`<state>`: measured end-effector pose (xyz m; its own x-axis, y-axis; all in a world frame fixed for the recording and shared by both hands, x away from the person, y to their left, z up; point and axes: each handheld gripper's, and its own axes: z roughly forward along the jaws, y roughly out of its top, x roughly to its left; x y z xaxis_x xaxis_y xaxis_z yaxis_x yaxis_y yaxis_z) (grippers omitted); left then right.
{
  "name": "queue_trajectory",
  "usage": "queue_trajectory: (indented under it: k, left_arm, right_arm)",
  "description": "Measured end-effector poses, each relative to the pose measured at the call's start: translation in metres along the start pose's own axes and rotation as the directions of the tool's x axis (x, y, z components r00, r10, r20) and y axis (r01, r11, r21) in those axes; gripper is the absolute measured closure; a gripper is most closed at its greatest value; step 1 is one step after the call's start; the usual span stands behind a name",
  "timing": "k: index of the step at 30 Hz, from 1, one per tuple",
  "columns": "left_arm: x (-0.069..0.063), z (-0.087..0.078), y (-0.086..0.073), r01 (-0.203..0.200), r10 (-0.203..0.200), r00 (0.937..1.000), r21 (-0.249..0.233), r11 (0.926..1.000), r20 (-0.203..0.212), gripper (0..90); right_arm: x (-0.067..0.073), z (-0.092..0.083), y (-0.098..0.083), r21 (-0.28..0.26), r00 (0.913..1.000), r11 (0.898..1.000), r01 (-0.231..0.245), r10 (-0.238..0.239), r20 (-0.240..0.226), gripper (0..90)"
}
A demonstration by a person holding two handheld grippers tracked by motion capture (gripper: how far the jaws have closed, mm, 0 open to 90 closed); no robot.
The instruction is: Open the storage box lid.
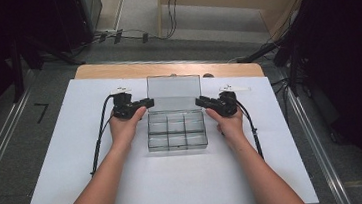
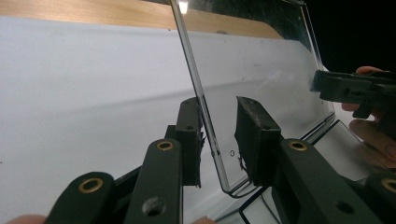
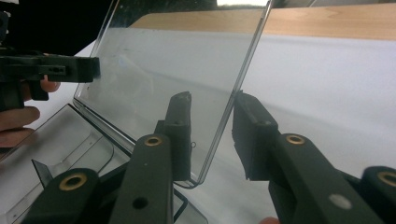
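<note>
A clear plastic compartment box [image 1: 178, 141] stands at the middle of the white sheet, its compartments empty. Its clear lid [image 1: 173, 86] stands upright at the back. My left gripper [image 1: 144, 105] reaches in from the left at the lid's left edge, and my right gripper [image 1: 201, 101] from the right at its right edge. In the left gripper view the lid [image 2: 261, 60] edge runs between the jaws of my left gripper [image 2: 218, 105], close to the left pad, with a gap to the other. In the right gripper view the lid [image 3: 177, 60] edge stands between the parted jaws of my right gripper [image 3: 212, 100].
A white sheet [image 1: 74, 157] covers the wooden table [image 1: 115, 70], whose far edge shows behind the box. Cables trail from both grippers toward the front. Dark equipment and floor cables lie beyond the table.
</note>
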<state>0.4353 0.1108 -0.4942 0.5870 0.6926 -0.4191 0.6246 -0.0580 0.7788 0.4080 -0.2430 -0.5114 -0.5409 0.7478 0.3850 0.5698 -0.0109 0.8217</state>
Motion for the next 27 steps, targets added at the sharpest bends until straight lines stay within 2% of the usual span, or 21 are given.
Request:
queue_trajectory:
  k: [5,27]
  left_arm:
    - [-0.0002,0.0018,-0.0009,-0.005,0.005,0.9999,0.010,0.9999,-0.011,67.3]
    - [0.0050,0.0065,-0.0045,0.030,-0.029,0.9994,0.036,0.9989,-0.017,59.2]
  right_arm:
    - [-0.0024,0.0023,-0.0021,0.007,0.9997,1.000,-0.020,0.020,-0.014,63.0]
    - [-0.0071,0.0083,-0.0060,0.072,0.9960,0.995,-0.067,0.071,-0.055,50.0]
